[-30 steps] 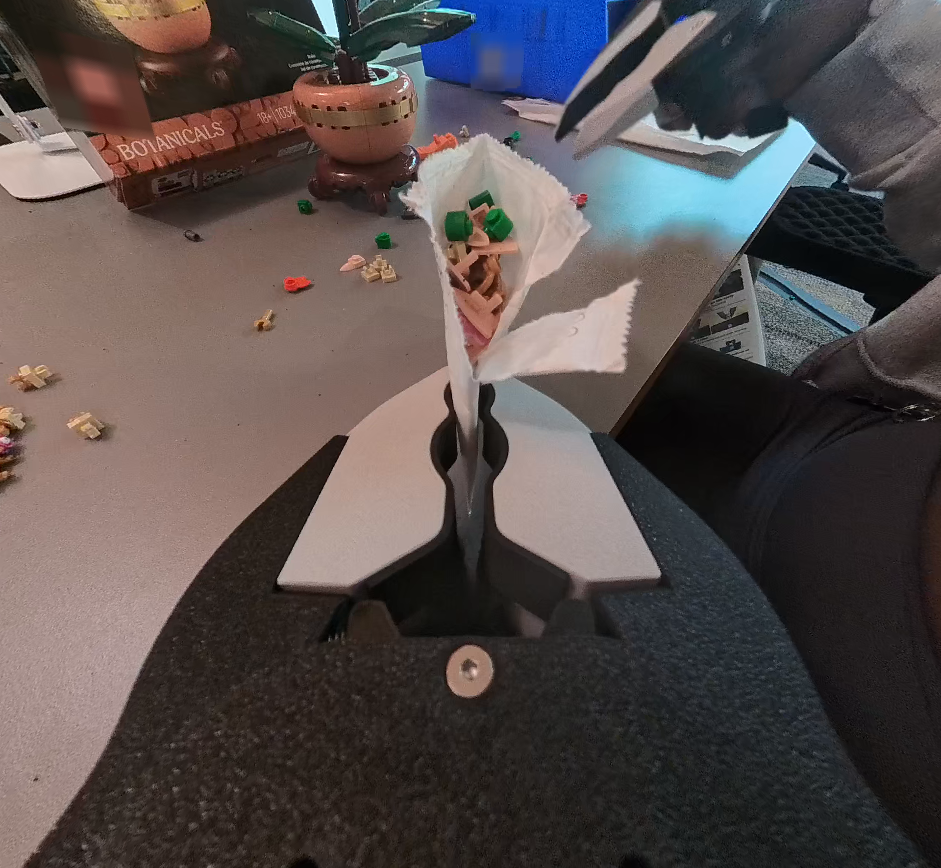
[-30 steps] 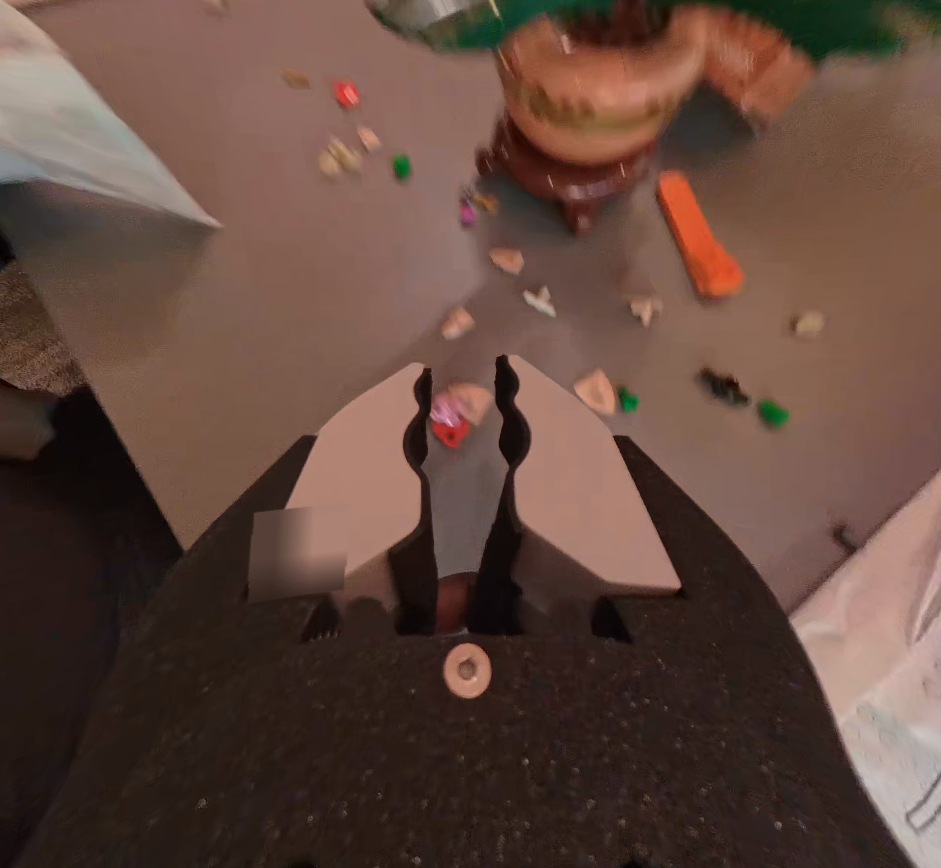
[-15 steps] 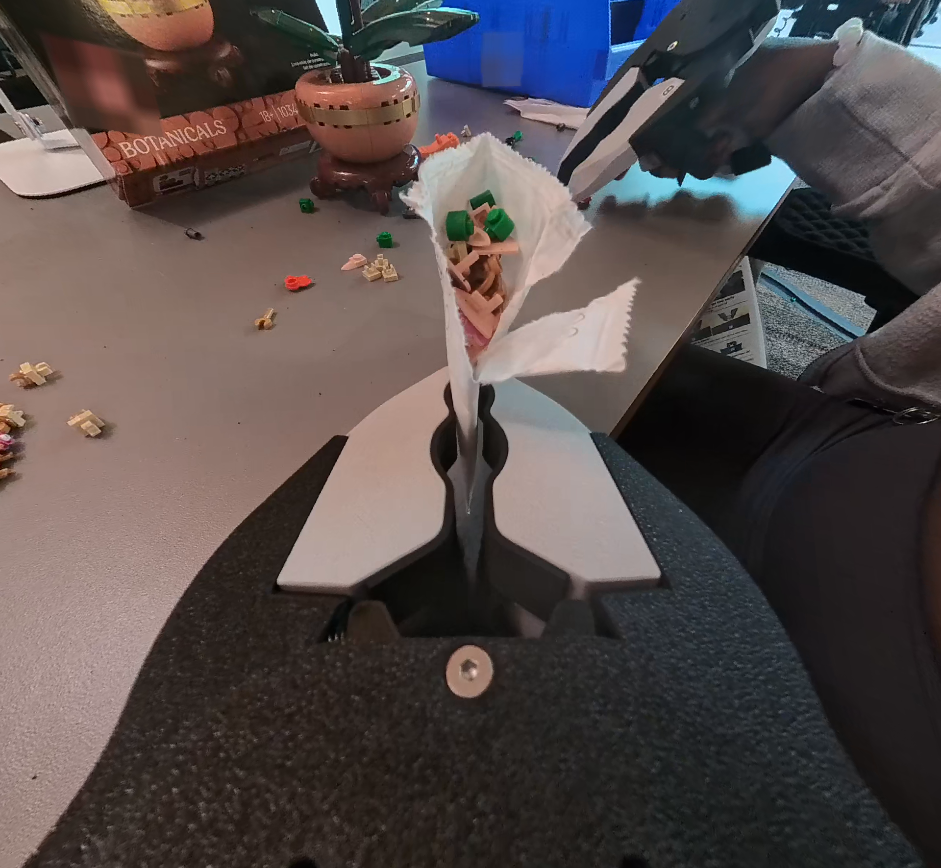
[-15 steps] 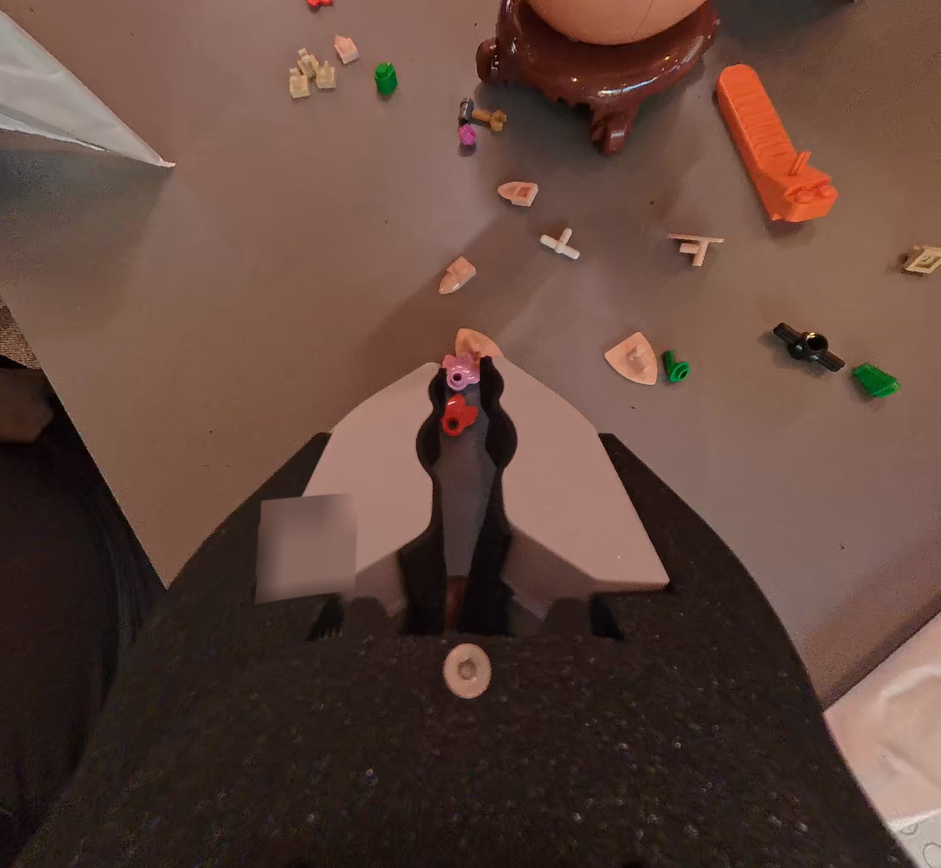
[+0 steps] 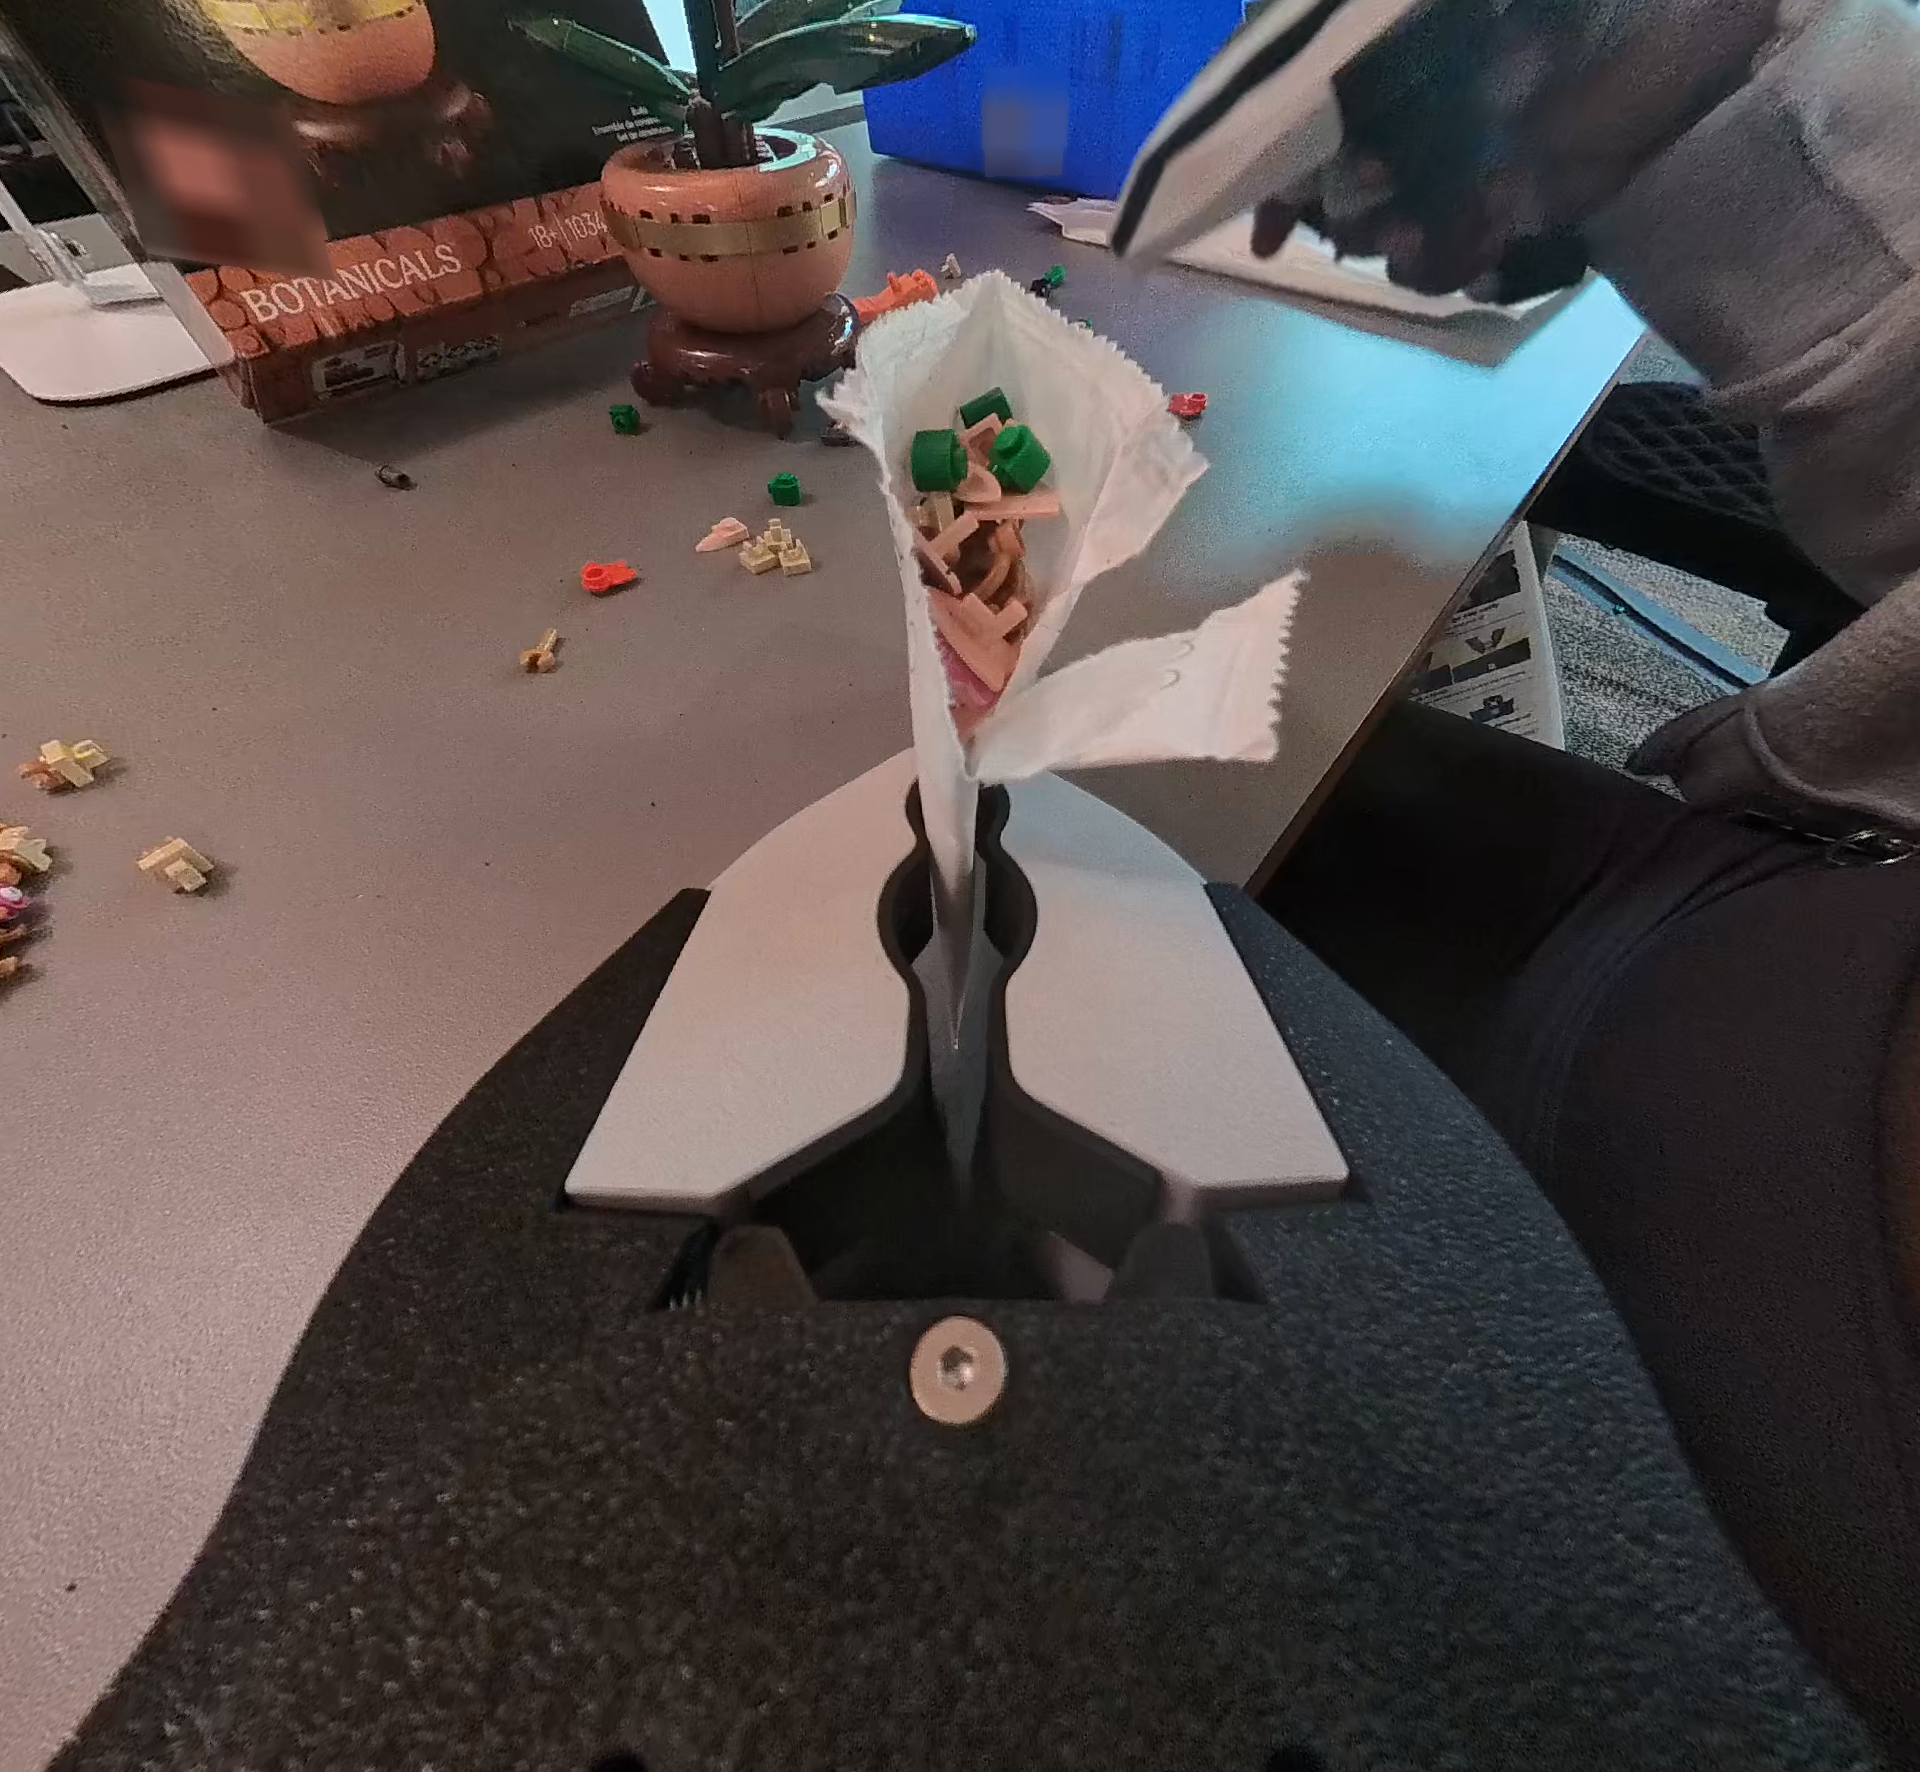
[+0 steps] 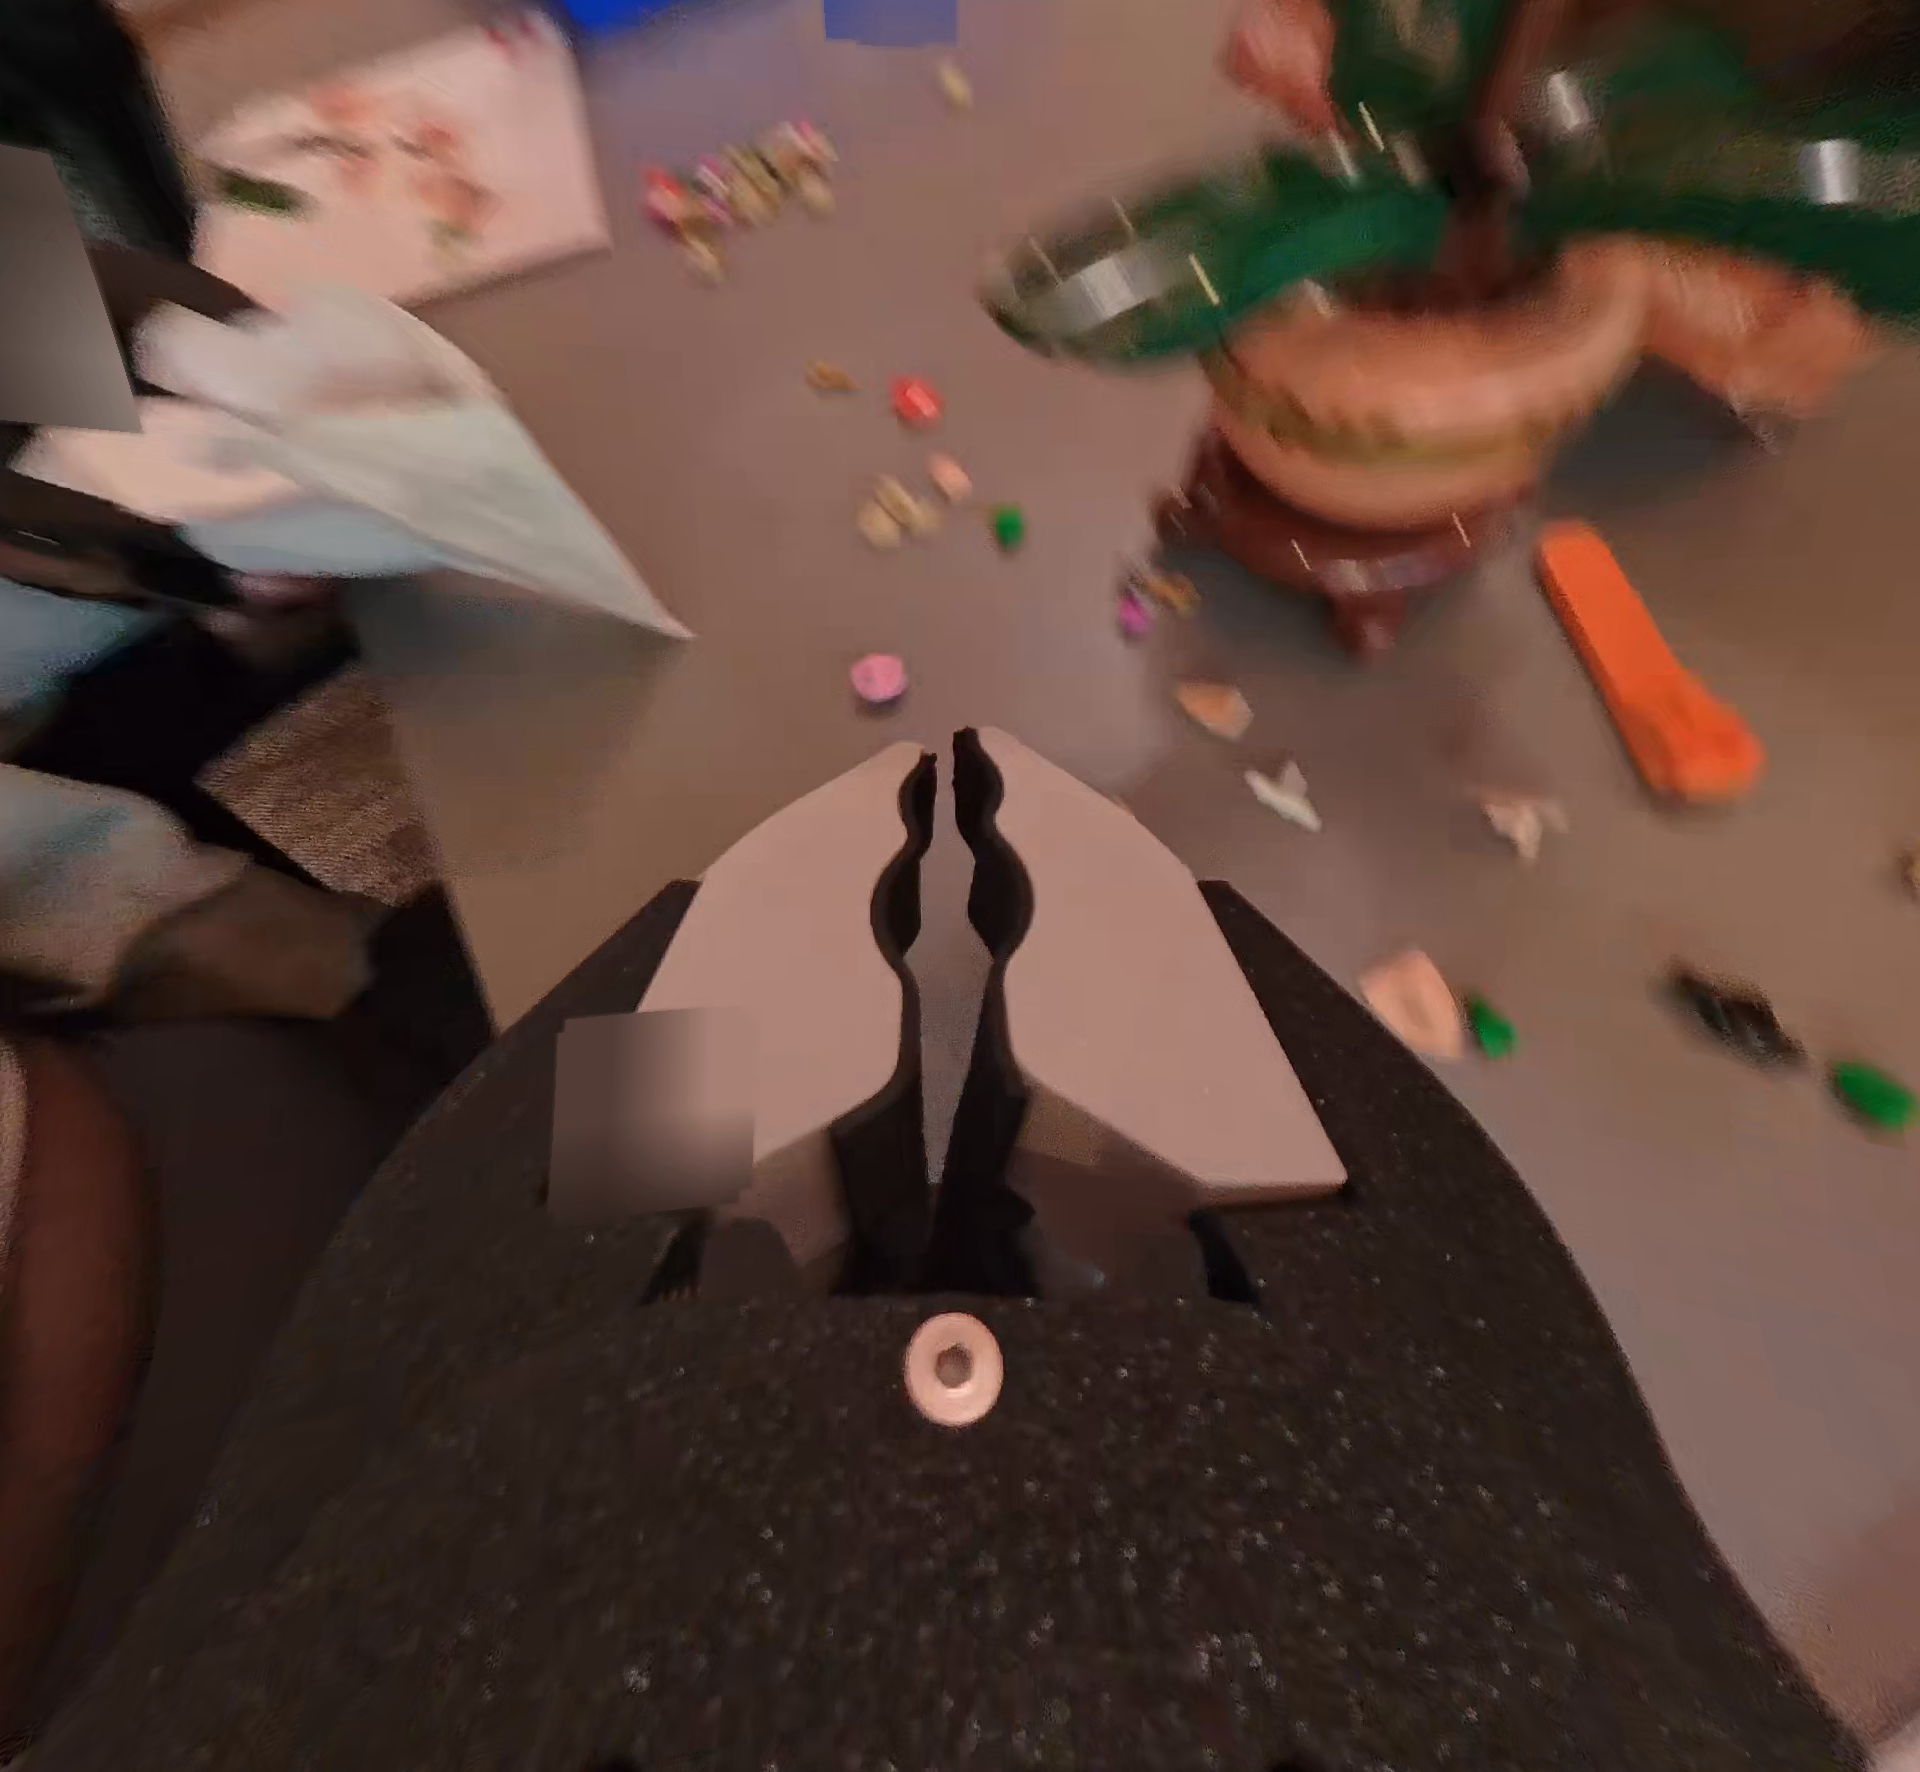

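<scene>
the left gripper (image 5: 961,787) has its jaws clamped on the pinched lower end of a white paper bag (image 5: 1101,434), which stands up from them with its torn mouth splayed open. inside the bag lies a heap of small building pieces (image 5: 977,517), green ones on top, tan and pink ones below. a torn flap of the bag juts out to the right, just above the jaws.

the right gripper (image 6: 945,746) has its jaws all but together, only a thin slit between the tips, and nothing shows between them. in the left wrist view it hangs, blurred, above and to the right of the bag's mouth, apart from it. just beyond its tips in its own view is a small pink piece (image 6: 878,678).

farther out on the grey surface (image 5: 312,683) stand a brick-built plant pot (image 5: 727,236) on a brown base, a printed box (image 5: 395,288) behind it and a blue bin (image 5: 1049,70) at the back. an orange flat tool (image 6: 1642,673) lies beside the pot, and loose pieces are scattered all about. a person's grey sleeve (image 5: 1766,164) fills the right edge.
</scene>
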`<state>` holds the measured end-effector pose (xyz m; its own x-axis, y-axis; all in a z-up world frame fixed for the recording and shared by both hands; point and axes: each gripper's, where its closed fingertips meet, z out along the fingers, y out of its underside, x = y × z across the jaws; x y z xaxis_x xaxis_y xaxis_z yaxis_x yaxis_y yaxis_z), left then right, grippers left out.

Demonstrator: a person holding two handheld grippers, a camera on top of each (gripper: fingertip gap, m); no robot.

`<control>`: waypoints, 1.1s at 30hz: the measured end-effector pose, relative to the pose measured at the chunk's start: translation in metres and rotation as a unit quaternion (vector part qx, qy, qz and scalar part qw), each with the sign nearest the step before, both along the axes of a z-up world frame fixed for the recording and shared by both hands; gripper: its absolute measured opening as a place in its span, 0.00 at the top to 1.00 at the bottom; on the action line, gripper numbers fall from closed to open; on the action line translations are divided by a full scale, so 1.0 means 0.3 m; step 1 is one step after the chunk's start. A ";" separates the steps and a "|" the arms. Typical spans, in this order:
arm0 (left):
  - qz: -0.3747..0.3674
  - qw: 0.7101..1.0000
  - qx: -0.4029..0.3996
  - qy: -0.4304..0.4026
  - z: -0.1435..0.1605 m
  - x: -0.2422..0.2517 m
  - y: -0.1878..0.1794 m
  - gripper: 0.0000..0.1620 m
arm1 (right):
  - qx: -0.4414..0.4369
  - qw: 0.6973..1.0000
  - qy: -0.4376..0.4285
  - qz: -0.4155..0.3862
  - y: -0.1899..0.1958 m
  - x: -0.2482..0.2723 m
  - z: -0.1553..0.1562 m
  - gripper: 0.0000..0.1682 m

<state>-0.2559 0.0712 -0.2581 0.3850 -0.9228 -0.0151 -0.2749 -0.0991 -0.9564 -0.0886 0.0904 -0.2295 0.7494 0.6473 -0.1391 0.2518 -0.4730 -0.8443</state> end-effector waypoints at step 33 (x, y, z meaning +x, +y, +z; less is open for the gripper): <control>-0.002 1.000 0.013 0.006 0.002 -0.042 -0.001 0.98 | 0.001 0.990 -0.141 -0.030 0.243 -0.292 -0.186 0.91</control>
